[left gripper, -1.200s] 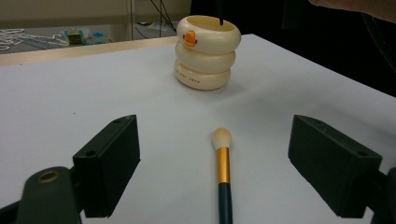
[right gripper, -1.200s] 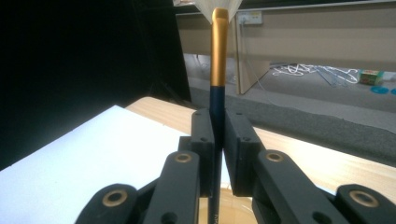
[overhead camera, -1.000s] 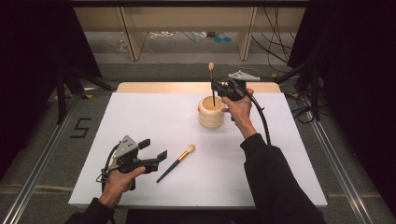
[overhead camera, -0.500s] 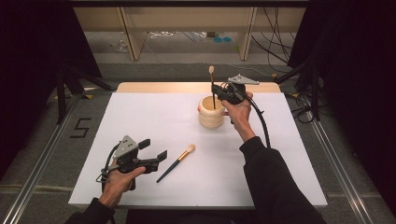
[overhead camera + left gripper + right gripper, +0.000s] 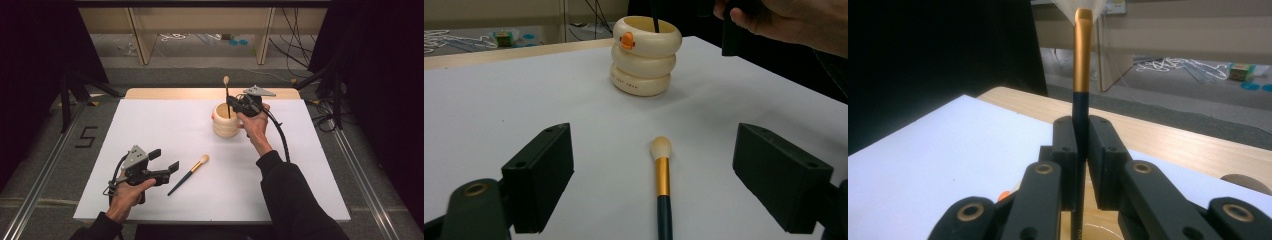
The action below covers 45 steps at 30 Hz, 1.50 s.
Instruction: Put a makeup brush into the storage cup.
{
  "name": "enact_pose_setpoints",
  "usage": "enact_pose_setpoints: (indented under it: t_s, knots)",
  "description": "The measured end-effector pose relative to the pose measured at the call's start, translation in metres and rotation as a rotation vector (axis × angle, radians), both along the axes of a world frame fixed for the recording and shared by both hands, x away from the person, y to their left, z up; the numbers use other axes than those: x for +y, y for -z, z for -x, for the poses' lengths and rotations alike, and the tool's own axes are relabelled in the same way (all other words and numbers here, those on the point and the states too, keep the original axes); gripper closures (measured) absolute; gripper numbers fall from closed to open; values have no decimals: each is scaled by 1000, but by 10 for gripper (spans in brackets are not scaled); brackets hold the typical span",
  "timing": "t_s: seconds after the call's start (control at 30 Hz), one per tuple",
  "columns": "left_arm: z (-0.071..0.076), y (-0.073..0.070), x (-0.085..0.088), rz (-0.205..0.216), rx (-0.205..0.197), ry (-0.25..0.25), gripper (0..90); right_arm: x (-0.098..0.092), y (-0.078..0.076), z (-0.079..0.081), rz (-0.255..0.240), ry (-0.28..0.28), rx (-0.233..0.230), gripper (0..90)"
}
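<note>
Over the cream pot [image 5: 225, 120] at the far side, the right gripper [image 5: 239, 103] pinches a brush [image 5: 1080, 100] standing straight up, handle down, tip just inside; the left gripper [image 5: 165, 166] waits open by the lying brush [image 5: 190, 173]

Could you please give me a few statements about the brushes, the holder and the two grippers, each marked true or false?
1. The right gripper is clamped on a brush standing upright over the cream holder. True.
2. The left gripper is shut on the second brush. False: its jaws stand open, the brush lying on the table between them.
3. The holder lies on its side. False: it stands upright.
4. The lying brush's bristles point toward the holder. True.
</note>
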State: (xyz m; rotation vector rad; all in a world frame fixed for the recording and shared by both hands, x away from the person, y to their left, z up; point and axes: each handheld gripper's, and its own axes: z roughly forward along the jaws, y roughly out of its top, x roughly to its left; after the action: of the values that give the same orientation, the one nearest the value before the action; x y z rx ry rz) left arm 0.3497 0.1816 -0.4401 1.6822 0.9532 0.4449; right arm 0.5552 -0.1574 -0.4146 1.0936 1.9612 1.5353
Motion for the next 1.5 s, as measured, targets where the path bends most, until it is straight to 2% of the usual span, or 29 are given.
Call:
enact_pose_setpoints:
  t_s: [0.33,0.37,0.53,0.6,0.67,0.7,0.73,0.87,0.97,1.13,1.23,1.27,1.5]
  knots:
    - [0,0,0,1,0,-1,164,2,8,3,5,2,-2,828]
    - [0,0,0,0,0,0,164,2,8,4,7,2,12,828]
    - [0,0,0,-2,0,1,164,0,12,4,4,2,-1,825]
    - [0,0,0,-2,1,0,164,-1,13,5,19,8,7,820]
    - [0,0,0,-3,4,-2,164,0,13,4,13,2,-8,807]
    - [0,0,0,-3,5,-2,164,1,12,5,24,5,2,792]
    - [0,0,0,-2,5,-2,164,1,12,6,27,4,-7,766]
    - [0,0,0,-2,5,-1,164,3,9,8,40,38,0,594]
    - [0,0,0,-2,5,-2,164,4,7,11,46,49,-15,506]
    - [0,0,0,-2,5,0,164,2,2,14,65,56,-2,439]
    - [0,0,0,-3,5,-1,164,1,0,16,89,52,-23,417]
    - [0,0,0,-3,5,-1,164,1,-1,18,85,47,-5,409]
    - [0,1,0,2,3,4,164,1,-10,28,98,8,-33,371]
